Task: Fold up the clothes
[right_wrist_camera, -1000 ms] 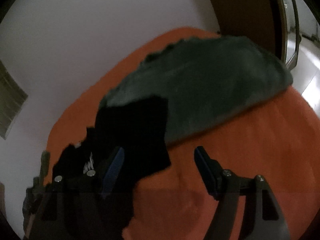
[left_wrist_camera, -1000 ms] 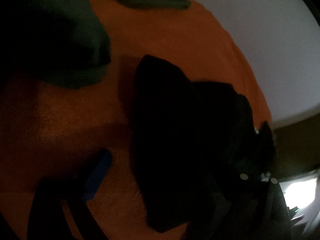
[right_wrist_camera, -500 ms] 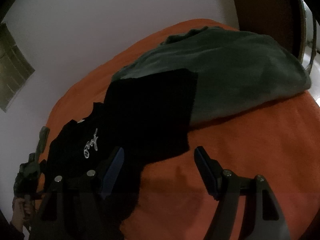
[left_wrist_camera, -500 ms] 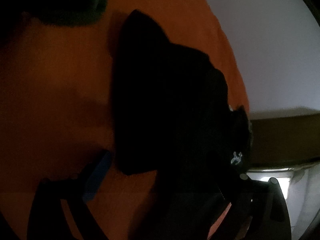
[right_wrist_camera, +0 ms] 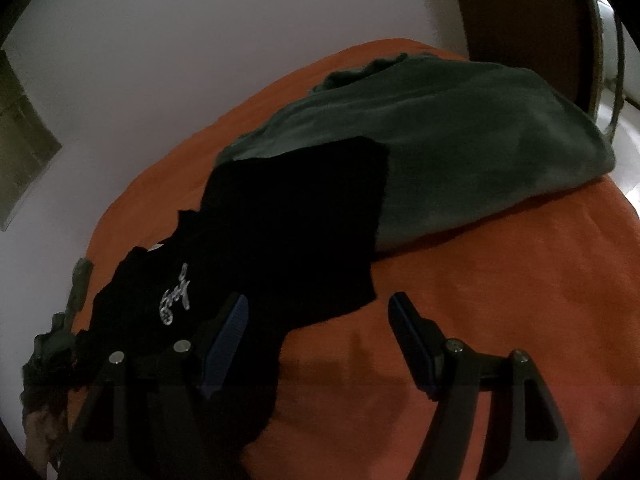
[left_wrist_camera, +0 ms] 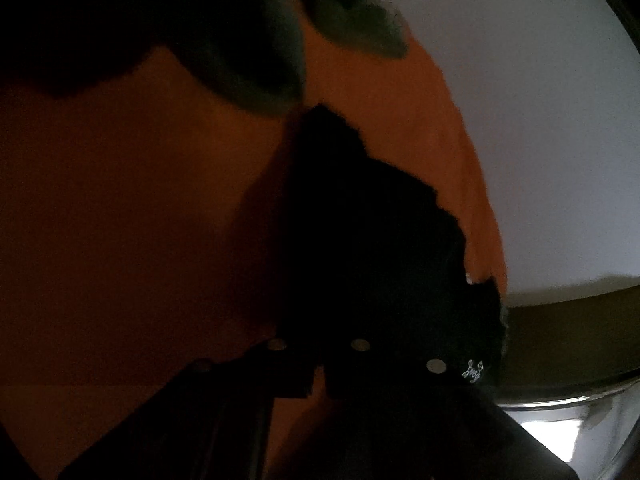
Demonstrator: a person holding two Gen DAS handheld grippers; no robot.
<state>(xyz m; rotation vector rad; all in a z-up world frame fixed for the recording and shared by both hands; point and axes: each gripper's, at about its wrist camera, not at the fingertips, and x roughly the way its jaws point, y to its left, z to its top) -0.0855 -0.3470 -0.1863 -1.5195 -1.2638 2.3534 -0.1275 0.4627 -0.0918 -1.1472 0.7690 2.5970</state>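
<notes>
A black T-shirt (right_wrist_camera: 280, 240) with a small white logo (right_wrist_camera: 174, 296) lies spread on the orange bed cover (right_wrist_camera: 500, 280). Its far end overlaps a grey-green garment (right_wrist_camera: 460, 152). My right gripper (right_wrist_camera: 320, 344) is open and empty, just above the shirt's near edge, left finger over the cloth. In the dark left wrist view the black shirt (left_wrist_camera: 368, 232) fills the middle, and my left gripper (left_wrist_camera: 318, 380) has its jaws together at the shirt's near edge. The cloth looks pinched there, but it is too dark to be sure.
The grey-green garment also shows in the left wrist view (left_wrist_camera: 352, 16) at the top. A white wall (right_wrist_camera: 200, 40) stands behind the bed. A dark wooden frame and bright doorway (right_wrist_camera: 600, 40) are at the far right. The other gripper (right_wrist_camera: 60, 328) is at the bed's left edge.
My left gripper has shut at the shirt's near edge; its blue pad no longer shows. The right gripper has drawn back and the shirt now lies spread flatter.
</notes>
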